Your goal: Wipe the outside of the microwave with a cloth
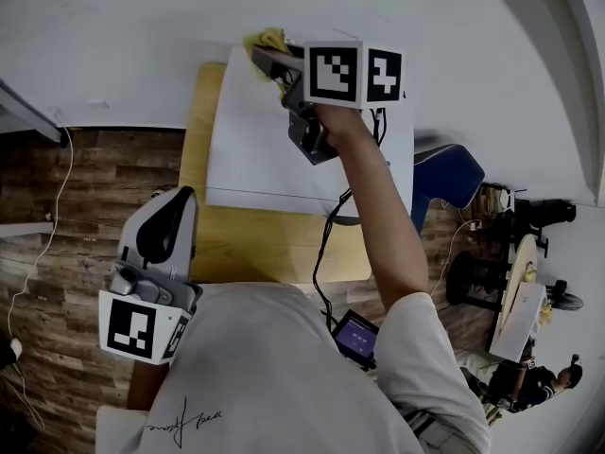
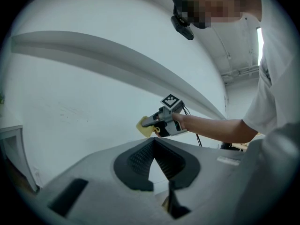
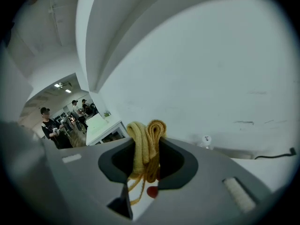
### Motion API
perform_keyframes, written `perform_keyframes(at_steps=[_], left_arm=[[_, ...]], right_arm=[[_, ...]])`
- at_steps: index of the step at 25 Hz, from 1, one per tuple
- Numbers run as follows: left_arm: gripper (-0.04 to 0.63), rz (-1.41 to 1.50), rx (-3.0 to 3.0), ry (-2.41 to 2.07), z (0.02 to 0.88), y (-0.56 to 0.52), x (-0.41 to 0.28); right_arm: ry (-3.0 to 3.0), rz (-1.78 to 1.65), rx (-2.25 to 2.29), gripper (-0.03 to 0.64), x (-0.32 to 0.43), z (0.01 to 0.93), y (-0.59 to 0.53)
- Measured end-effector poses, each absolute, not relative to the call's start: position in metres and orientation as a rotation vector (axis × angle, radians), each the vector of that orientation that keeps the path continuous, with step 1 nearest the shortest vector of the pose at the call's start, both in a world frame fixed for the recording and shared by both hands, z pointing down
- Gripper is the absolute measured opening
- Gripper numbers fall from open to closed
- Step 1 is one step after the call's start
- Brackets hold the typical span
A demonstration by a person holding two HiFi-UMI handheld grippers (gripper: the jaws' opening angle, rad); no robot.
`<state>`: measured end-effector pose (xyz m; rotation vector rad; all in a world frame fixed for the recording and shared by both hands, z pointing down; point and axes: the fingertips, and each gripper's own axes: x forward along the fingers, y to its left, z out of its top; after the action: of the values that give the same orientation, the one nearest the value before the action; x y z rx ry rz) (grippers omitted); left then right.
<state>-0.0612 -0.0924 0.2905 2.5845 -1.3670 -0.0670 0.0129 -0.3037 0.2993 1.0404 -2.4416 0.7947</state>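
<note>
Seen from above in the head view, the white microwave (image 1: pixel 274 149) stands on a wooden table (image 1: pixel 210 244) against the wall. My right gripper (image 1: pixel 271 61) reaches over the microwave's top to its far left corner and is shut on a bunched yellow cloth (image 1: pixel 267 41). In the right gripper view the cloth (image 3: pixel 145 144) stands pinched between the jaws of the right gripper (image 3: pixel 147 136). The left gripper view shows the cloth (image 2: pixel 144 127) in the right gripper (image 2: pixel 152 123) from the side. My left gripper (image 1: pixel 180 200) hangs low at the left, off the microwave; its pads (image 2: pixel 140 156) meet at the tip with nothing between them.
A blue chair (image 1: pixel 452 173) stands right of the table. A black cable (image 1: pixel 329 244) runs from the right gripper down to a small screen device (image 1: pixel 354 337). A white wall lies behind the microwave. Several people (image 3: pixel 47 121) stand far off beside a white table (image 3: pixel 101 125).
</note>
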Motion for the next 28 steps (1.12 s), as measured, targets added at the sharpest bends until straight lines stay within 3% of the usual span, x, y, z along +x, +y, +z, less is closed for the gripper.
perform_keyframes(at_steps=[16,28], left_arm=[[-0.003,0.006,2.592,-1.340,0.299,-0.089,-0.043],[-0.003,0.010,2.588,-1.330,0.301,-0.089,-0.036]], right_arm=[[-2.011,0.681,1.531,0.117,0.292,0.312,-0.292],[-1.686,0.653,1.662,0.117,0.400,0.356,-0.269]])
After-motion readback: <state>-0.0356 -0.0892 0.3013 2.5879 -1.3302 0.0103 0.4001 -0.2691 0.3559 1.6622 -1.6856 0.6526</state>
